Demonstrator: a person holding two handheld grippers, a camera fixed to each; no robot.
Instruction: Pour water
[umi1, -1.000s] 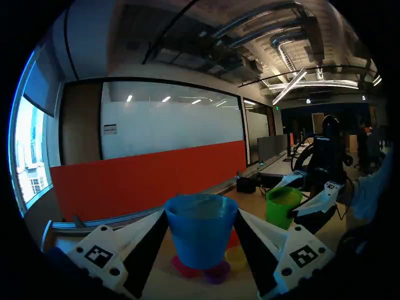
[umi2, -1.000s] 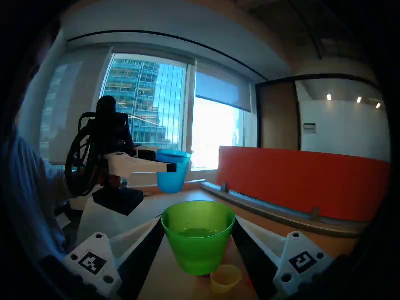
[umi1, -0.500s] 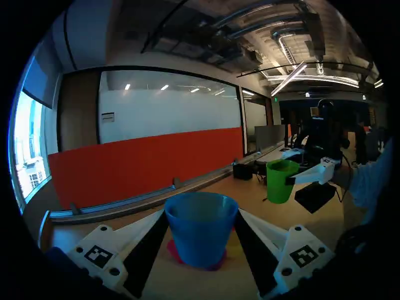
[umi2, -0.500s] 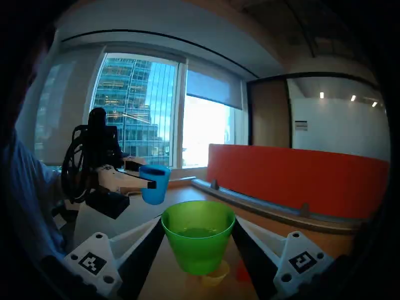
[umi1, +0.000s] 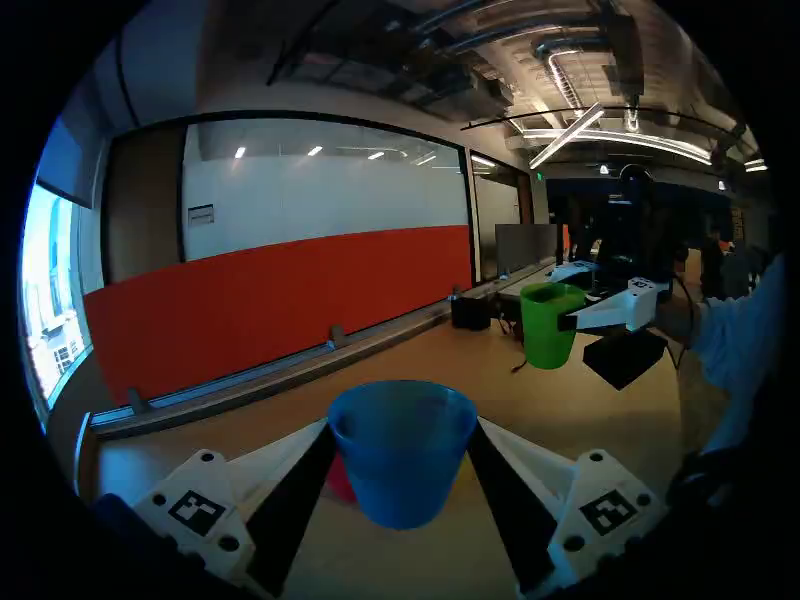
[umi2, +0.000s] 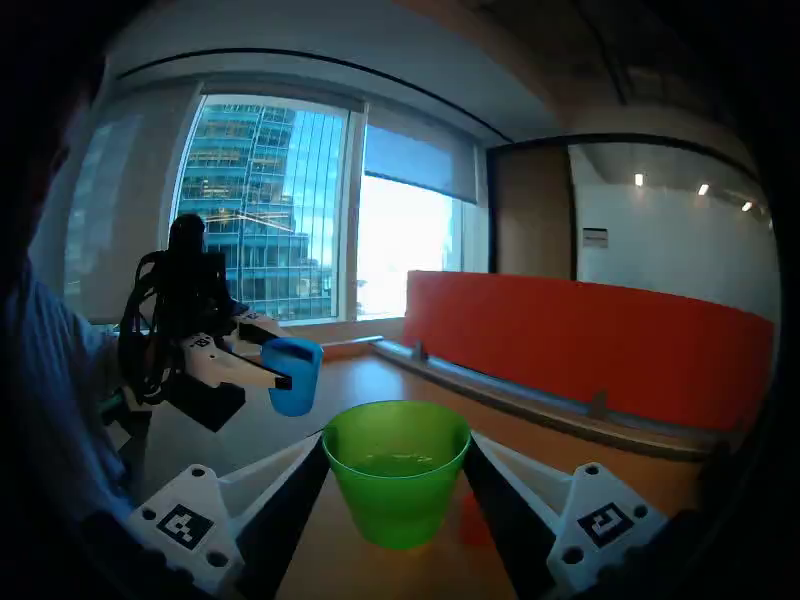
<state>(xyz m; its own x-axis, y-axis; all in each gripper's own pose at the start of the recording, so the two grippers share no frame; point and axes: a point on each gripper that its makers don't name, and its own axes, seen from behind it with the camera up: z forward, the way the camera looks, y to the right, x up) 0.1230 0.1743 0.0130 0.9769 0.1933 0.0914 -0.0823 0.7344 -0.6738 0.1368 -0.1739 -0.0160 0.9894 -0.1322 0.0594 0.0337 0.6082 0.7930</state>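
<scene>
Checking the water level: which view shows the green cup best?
Right gripper view: the green cup sits close, open top and liquid visible. The left gripper view shows the cup small, from the side.

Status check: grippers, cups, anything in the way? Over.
Left gripper shut on blue cup, upright. Right gripper shut on green cup, liquid inside. Cups apart above table; small red object sits below, not between them.
</scene>
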